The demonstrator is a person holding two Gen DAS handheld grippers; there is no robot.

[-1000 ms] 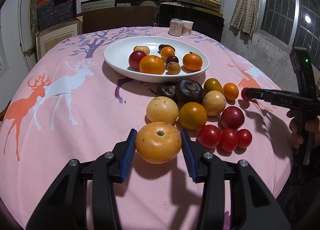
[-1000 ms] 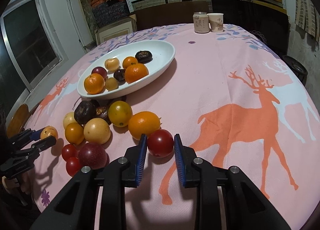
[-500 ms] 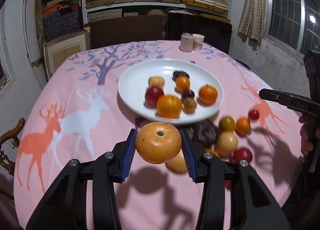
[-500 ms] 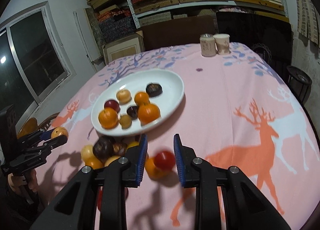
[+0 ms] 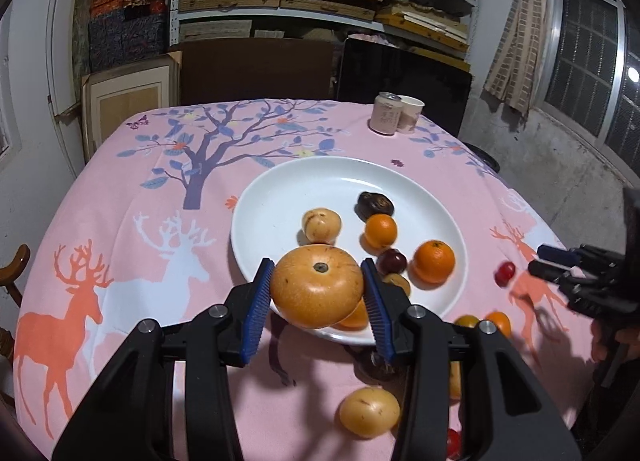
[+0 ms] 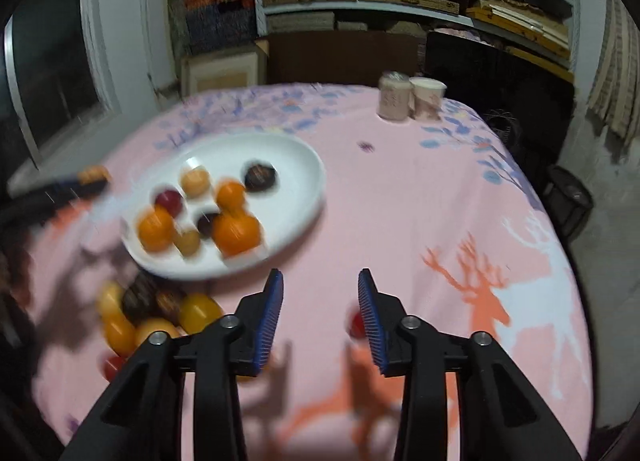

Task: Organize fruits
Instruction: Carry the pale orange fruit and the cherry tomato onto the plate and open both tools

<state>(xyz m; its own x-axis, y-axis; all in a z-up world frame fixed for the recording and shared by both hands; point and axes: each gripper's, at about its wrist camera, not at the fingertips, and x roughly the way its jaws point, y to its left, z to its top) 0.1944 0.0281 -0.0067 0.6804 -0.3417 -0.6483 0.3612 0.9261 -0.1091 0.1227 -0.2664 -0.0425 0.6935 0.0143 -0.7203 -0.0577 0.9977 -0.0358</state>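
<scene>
My left gripper (image 5: pixel 317 293) is clamped on the big orange fruit (image 5: pixel 317 289), hanging just over the near rim of the white plate (image 5: pixel 280 197), which lies straight ahead. My right gripper (image 6: pixel 320 317) is opening with nothing between its pads; the small red fruit (image 6: pixel 355 324) sits on the tabletop (image 6: pixel 400 201) beside its right pad.
</scene>
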